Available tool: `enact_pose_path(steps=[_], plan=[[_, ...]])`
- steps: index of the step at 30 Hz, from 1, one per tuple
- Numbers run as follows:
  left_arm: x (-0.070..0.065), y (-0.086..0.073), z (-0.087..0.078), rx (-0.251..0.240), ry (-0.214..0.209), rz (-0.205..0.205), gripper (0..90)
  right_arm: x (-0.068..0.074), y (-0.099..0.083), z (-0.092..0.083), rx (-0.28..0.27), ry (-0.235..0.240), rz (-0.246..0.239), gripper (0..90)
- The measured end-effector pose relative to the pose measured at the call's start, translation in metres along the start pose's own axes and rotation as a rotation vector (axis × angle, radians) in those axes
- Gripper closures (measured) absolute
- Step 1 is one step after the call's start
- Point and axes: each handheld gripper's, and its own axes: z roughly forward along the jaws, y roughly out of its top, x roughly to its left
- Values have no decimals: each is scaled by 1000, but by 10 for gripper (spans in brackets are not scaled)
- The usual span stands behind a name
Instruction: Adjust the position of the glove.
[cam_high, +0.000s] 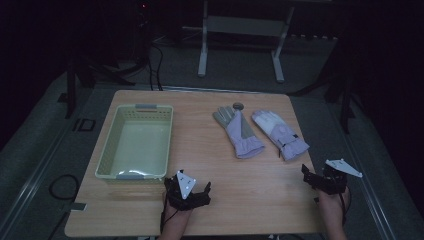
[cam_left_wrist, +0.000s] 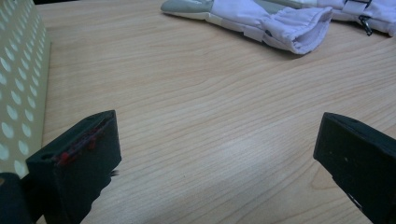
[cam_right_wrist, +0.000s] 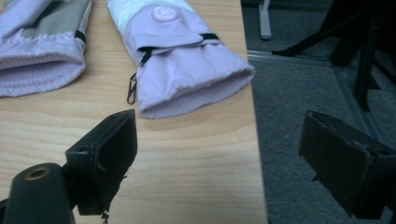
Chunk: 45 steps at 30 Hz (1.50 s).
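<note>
Two lilac and white winter gloves lie side by side on the wooden table (cam_high: 240, 175), cuffs toward me: the left glove (cam_high: 238, 131) (cam_left_wrist: 261, 21) (cam_right_wrist: 42, 51) palm up with a grey palm, the right glove (cam_high: 280, 134) (cam_right_wrist: 182, 60) with a round badge and a small clip. A pale yellow-green perforated basket (cam_high: 135, 141) (cam_left_wrist: 21, 88) stands on the table's left half. My left gripper (cam_high: 187, 189) (cam_left_wrist: 217, 154) hovers open near the front edge, just right of the basket. My right gripper (cam_high: 325, 176) (cam_right_wrist: 217, 163) is open at the table's right edge, below the right glove's cuff.
A small round grey object (cam_high: 238, 105) lies just beyond the left glove's fingertips. Past the table's right edge there is grey carpet floor (cam_right_wrist: 299, 116). A white frame stand (cam_high: 240, 30) and dark stand legs rise behind the table.
</note>
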Motion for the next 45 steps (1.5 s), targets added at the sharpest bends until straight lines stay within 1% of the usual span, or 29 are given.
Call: enact_pose_path(steps=[1, 2, 4, 5, 7, 9, 10, 11, 14, 17, 20, 22, 25, 26, 28, 30, 31, 32, 33, 34, 35, 36, 37, 39, 40, 41, 43, 44, 45], plan=[[0, 0, 0, 0, -2, 1, 8, 0, 3, 0, 7, -7, -5, 143], [0, 0, 0, 0, -1, 0, 8, 0, 7, -1, 23, 8, -12, 162], [0, 0, 0, -1, -4, 1, 8, -1, 15, 1, 52, 51, -2, 158], [0, 0, 0, 0, -3, -1, 8, -1, 18, 1, 61, 64, 2, 159], [0, 0, 0, 1, -5, -1, 8, 0, 25, 1, 59, 103, 10, 158], [0, 0, 0, 0, -2, -1, 8, 2, 34, 1, 65, 102, 16, 144], [0, 0, 0, 0, -4, 1, 8, 3, 38, 0, 49, 119, 16, 134], [0, 0, 0, 0, -3, 2, 8, 5, 42, -1, 44, 126, 15, 135], [0, 0, 0, 2, -4, -3, 8, 11, 57, -2, 49, 151, -31, 138], [0, 0, 0, 5, -8, -1, 8, 16, 68, -1, 52, 169, -52, 149], [0, 0, 0, 2, -9, -4, 8, 23, 82, 0, 61, 186, -83, 203], [0, 0, 0, 0, -10, -4, 8, 29, 90, 3, 61, 201, -101, 197], [0, 0, 0, 0, -11, 1, 8, 35, 98, 6, 60, 212, -112, 198], [0, 0, 0, 1, -11, 1, 8, 37, 101, 8, 63, 225, -109, 202], [0, 0, 0, 1, -14, -1, 8, 42, 106, 12, 70, 236, -98, 203], [1, 0, 0, 3, -16, -3, 8, 47, 110, 15, 87, 248, -99, 161], [1, 0, 0, 3, -18, -3, 8, 50, 111, 16, 89, 253, -101, 160], [1, 0, 0, 2, -19, -3, 8, 54, 112, 18, 96, 267, -114, 137], [1, 0, 0, 1, -18, 0, 8, 56, 113, 19, 97, 264, -119, 136], [1, 0, 0, 1, -18, 0, 8, 59, 114, 20, 97, 277, -126, 116], [1, 0, 0, 1, -19, 1, 8, 61, 115, 22, 97, 274, -131, 112], [1, 0, 0, 0, -18, 2, 8, 65, 116, 24, 92, 263, -135, 112], [1, 0, 0, 0, -19, 3, 8, 66, 117, 25, 99, 282, -139, 111], [0, 0, -1, 2, -20, 4, 8, 71, 119, 30, 98, 277, -137, 112], [0, 0, -1, 1, -20, 5, 8, 75, 121, 34, 108, 288, -148, 112], [0, 0, -1, 1, -20, 5, 8, 76, 122, 36, 111, 281, -146, 117], [0, 0, -1, 2, -21, 5, 8, 81, 125, 44, 119, 292, -150, 128], [0, 0, -1, 3, -22, 6, 8, 84, 126, 48, 112, 282, -154, 136], [0, 0, -1, 2, -21, 6, 8, 86, 128, 50, 112, 287, -158, 137]])
